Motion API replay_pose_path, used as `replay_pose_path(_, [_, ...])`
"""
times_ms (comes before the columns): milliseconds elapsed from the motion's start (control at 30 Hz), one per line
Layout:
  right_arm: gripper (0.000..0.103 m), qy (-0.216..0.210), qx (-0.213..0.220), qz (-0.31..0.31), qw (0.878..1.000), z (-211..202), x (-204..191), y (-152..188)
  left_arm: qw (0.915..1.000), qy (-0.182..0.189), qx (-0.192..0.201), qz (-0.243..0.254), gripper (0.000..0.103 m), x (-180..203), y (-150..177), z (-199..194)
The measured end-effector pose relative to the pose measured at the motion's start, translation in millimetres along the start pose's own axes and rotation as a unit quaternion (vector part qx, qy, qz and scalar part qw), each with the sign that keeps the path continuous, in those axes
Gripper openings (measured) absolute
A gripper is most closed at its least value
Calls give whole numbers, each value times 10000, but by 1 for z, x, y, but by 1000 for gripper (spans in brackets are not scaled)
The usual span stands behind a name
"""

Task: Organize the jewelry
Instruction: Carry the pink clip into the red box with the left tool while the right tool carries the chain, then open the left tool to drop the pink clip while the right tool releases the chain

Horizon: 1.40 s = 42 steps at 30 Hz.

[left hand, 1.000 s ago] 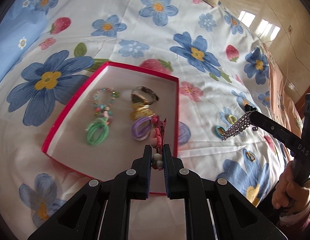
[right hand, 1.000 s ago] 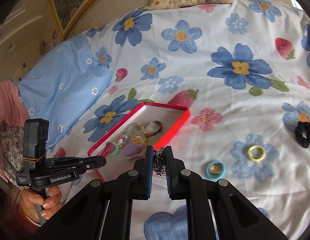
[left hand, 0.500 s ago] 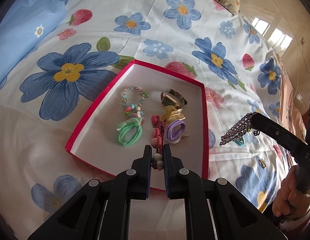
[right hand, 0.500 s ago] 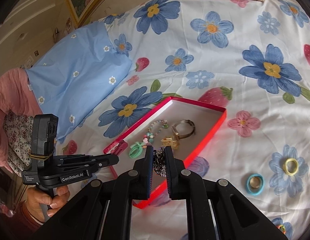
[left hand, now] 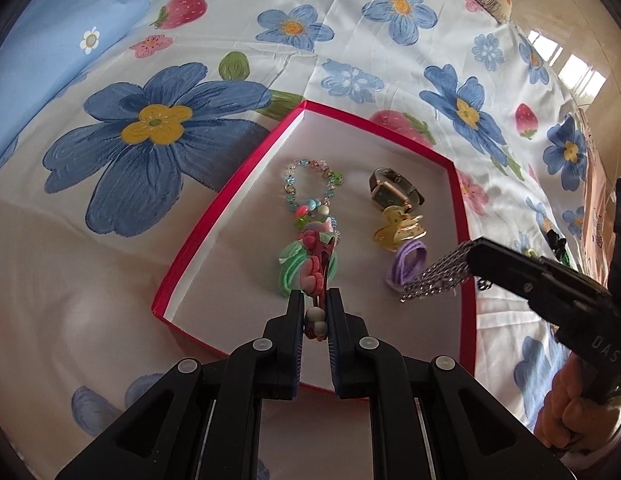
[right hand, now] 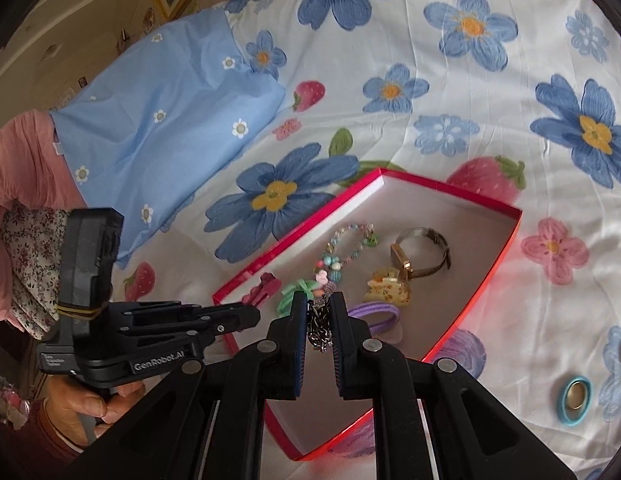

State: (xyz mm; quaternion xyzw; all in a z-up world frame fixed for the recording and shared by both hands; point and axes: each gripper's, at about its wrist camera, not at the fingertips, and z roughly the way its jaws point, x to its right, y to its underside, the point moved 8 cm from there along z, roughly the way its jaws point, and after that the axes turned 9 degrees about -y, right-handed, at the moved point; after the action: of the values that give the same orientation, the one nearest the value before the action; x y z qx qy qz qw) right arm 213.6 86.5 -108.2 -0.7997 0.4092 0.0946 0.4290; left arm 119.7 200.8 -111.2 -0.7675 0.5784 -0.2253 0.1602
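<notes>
A floral bedsheet (left hand: 238, 184) printed with blue flowers and strawberries is covering the bed, and a light blue pillow (right hand: 166, 120) is lying at its far left. On the sheet a shallow red box (left hand: 464, 240) with a white inside is sitting open. The left gripper (left hand: 315, 312) is hanging over the box's near edge, its jaws clamping a pink hair clip (left hand: 316, 264) that is jutting forward above a green hair tie (left hand: 290, 270). The right gripper (right hand: 319, 312) is reaching over the box's near right corner, its jaws pinching a silver chain (left hand: 434, 274) that is dangling free above the box floor. Inside the box a wristwatch (left hand: 394, 190) is lying toward the far right, a beaded bracelet (left hand: 310, 188) to its left, a yellow claw clip (left hand: 396, 228) just in front of the watch, and a purple hair tie (left hand: 406, 262) nearer still. Outside the box, on the sheet to the right, a blue hair ring (right hand: 574, 400) is lying well apart.
</notes>
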Motion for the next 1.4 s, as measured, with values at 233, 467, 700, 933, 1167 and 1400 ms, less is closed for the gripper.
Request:
replay_pose_path(233, [11,120,-294,155,9994,22,18,17,9997,-101,-242,-21,10,-3,1,28])
replay_pose_path(467, [11,249,-492,205,9983,32,30,26,9993,-165,-335,-27,10,-3,2,43])
replay_pose_path(700, [12,279,-573,179,9978,37,31,28,9992,-220,-341,-33,13,-1,1,45])
replay_pose_path(933, [15,248,-564,194,9979,38,29,27,9990,-325,-305,-27,20,-1,2,43])
replay_pose_path(1167, [21,169,-370,272,9988,23,27,23,9990,-346,-282,-74,22,-2,4,38])
replay_pose_path(1400, [30,148,-24,334,9993,-12,25,19,9988,-389,-274,-107,25,-3,5,35])
